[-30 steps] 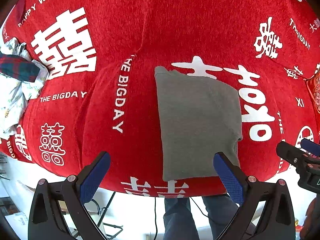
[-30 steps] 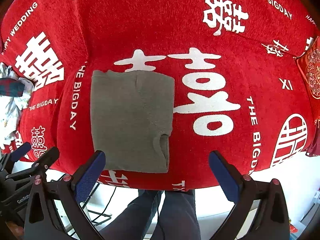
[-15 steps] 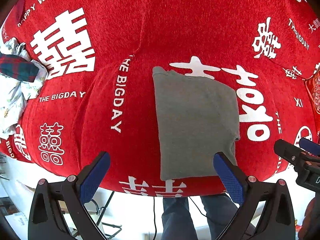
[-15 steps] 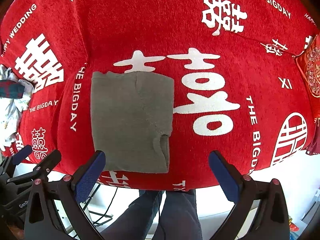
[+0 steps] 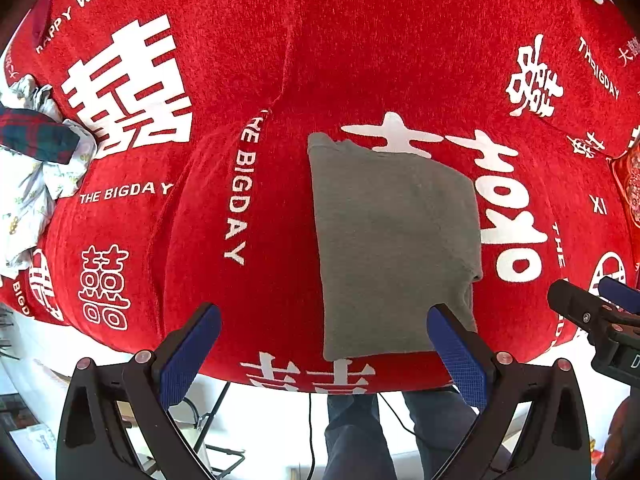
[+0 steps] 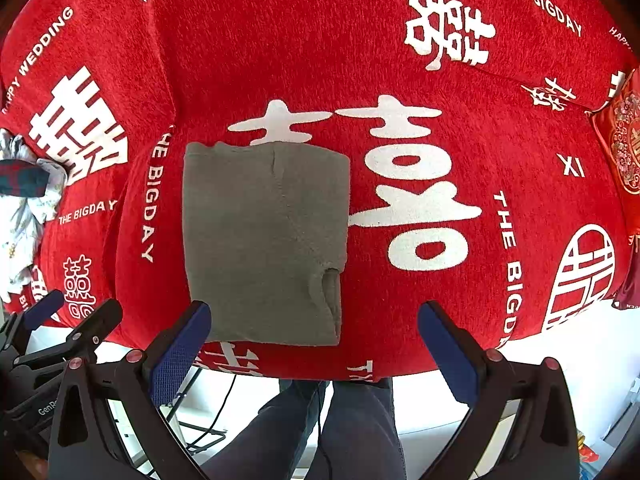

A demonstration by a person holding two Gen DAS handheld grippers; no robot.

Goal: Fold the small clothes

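The red wedding-print cover (image 6: pixel 400 20) dominates our view; on it, just right of the "THE BIGDAY" lettering (image 6: pixel 150 200), lies the grey folded garment (image 6: pixel 264 240), its near edge close to the cover's front edge; we judge it could slide off there if a claw drags it nearward, or the tucked sleeve at its near right corner could spring open; its long axis runs near-to-far, away from us; a heap of unfolded clothes (image 5: pixel 28 176) waits far left of the lettering; left claw (image 5: pixel 324 354) and right claw (image 6: pixel 314 348) hover spread wide, holding nothing.
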